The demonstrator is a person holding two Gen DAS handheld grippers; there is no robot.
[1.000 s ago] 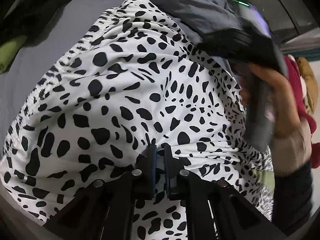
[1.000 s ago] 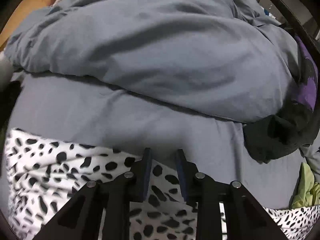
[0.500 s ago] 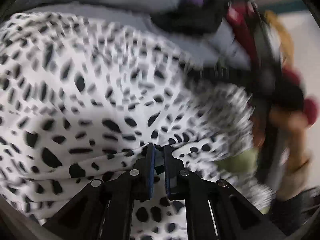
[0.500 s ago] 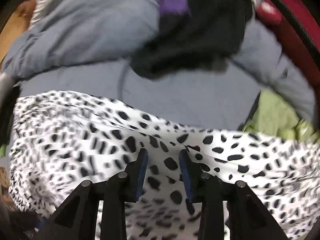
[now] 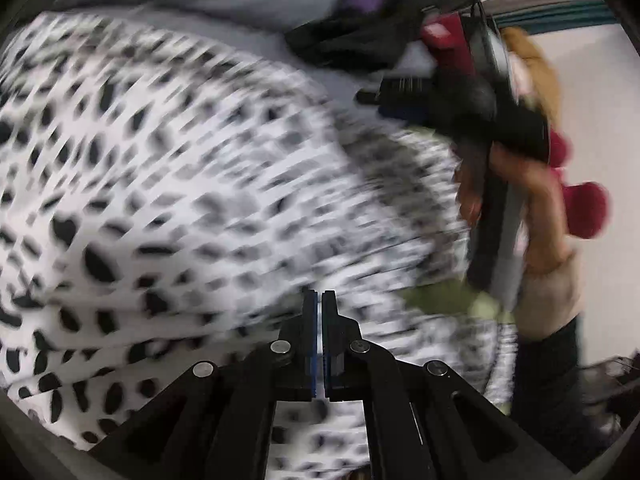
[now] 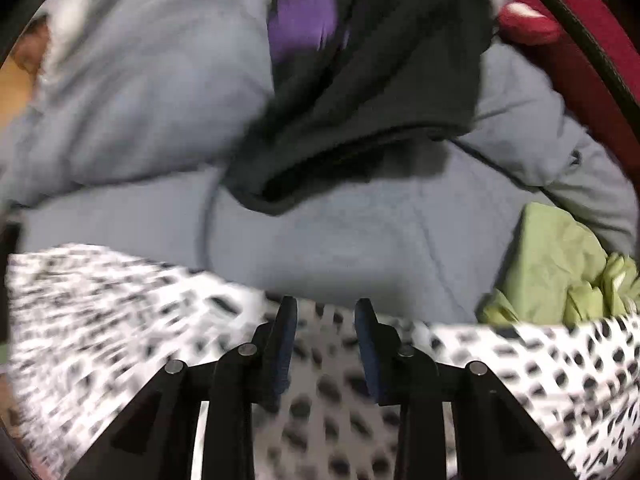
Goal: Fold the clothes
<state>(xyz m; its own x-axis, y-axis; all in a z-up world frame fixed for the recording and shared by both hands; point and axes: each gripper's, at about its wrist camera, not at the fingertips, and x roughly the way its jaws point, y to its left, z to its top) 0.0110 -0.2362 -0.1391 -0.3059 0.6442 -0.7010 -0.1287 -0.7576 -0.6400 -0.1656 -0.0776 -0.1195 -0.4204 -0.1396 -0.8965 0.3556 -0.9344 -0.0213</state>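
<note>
A white garment with black spots [image 5: 180,168] lies spread over the grey bed sheet [image 6: 340,240], blurred by motion. In the left wrist view my left gripper [image 5: 319,300] has its jaws pressed together on a fold of this garment near its closer edge. My right gripper [image 6: 326,312] hovers over the far edge of the spotted garment [image 6: 320,400], jaws apart, with the cloth lying beneath the gap and not pinched. To the right in the left wrist view, a hand [image 5: 520,184] holds the right tool's black body.
A bunched grey duvet [image 6: 140,92] lies behind the garment. A black and purple garment [image 6: 360,100] rests on the sheet. A crumpled green garment [image 6: 560,264] sits at the right. Red plush items [image 5: 584,208] and a white wall are further right.
Both views have swung right along the garment; the black and purple garment and the green one came into the right view. My left jaws closed together. My right jaws opened a little.
</note>
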